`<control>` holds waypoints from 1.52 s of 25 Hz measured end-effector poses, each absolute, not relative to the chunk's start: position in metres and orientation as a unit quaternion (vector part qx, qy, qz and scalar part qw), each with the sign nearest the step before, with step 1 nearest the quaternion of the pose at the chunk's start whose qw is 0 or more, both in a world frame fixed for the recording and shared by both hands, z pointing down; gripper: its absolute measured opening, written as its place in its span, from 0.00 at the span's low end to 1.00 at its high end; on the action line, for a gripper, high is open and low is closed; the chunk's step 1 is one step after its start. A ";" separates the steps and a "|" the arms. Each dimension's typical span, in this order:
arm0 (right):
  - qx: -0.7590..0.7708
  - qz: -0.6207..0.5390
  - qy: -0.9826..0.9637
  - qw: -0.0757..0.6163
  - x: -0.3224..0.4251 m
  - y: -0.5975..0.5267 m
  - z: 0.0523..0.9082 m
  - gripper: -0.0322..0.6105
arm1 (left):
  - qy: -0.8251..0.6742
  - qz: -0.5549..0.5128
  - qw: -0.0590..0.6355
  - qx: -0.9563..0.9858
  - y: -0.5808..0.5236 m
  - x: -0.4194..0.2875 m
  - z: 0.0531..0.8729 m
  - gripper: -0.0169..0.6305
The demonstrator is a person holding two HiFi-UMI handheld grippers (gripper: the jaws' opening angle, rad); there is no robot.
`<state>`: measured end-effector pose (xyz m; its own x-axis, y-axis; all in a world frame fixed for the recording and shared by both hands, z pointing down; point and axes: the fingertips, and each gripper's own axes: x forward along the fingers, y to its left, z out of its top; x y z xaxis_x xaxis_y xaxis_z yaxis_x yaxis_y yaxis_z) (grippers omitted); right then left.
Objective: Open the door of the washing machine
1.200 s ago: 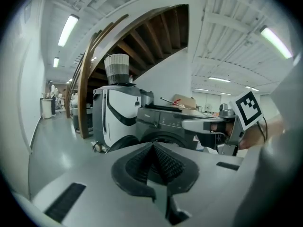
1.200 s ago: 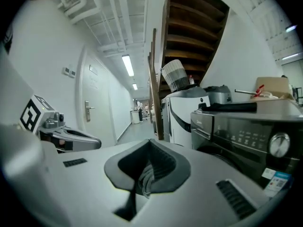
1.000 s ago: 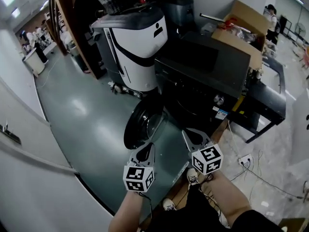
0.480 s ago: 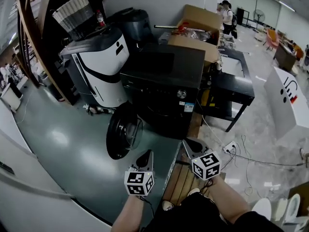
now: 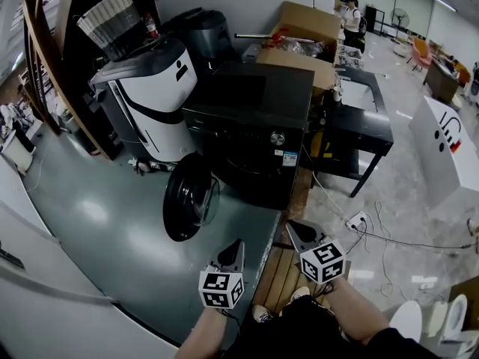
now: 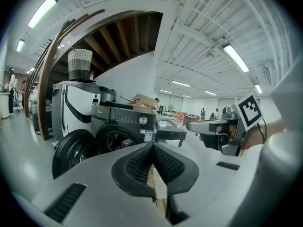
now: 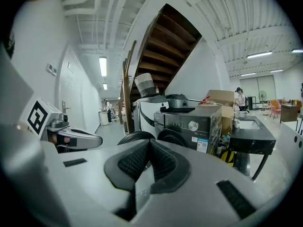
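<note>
Left tongs [image 5: 234,247]: clamped tight, nothing between the jaws. Right tongs [image 5: 294,228]: likewise closed and empty. Held low and side by side, both pointing toward the machine, well apart from it, touching nothing.

Washing machine [image 5: 254,129]: at twelve o'clock from the left tongs, at eleven o'clock from the right.

Door [image 5: 187,198]: already swung wide, clear of the drum opening [image 6: 116,140]. Lies between ten and eleven o'clock from the left tongs, near ten o'clock from the right. Stands on edge, round face upright, one side by the machine front, free rim out toward nine o'clock over the green floor [image 5: 127,223]. Nearer the left tongs than the right.

Judgement: opening step appears complete. Any further swing would fall to the left tongs, working at the free rim.
</note>
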<state>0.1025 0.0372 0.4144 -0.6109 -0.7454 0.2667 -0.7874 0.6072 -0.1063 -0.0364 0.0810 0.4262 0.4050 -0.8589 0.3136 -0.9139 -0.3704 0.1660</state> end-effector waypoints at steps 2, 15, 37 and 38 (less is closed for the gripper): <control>0.426 0.108 -0.893 0.097 0.101 0.039 0.416 0.08 | -0.542 0.088 0.155 0.821 0.082 -0.037 0.425 0.05; 0.409 0.110 -0.901 0.097 0.097 0.045 0.418 0.08 | -0.557 0.085 0.150 0.812 0.089 -0.041 0.421 0.05; 0.401 0.111 -0.904 0.100 0.084 0.063 0.422 0.08 | -0.566 0.076 0.152 0.807 0.103 -0.056 0.422 0.05; 0.401 0.110 -0.904 0.100 0.083 0.064 0.422 0.08 | -0.566 0.076 0.151 0.807 0.103 -0.057 0.422 0.05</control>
<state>0.0831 0.0636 0.4223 -0.6586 -0.7026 0.2694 -0.7468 0.6543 -0.1192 -0.0570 0.1032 0.4217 0.3483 -0.8902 0.2937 -0.9361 -0.3141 0.1582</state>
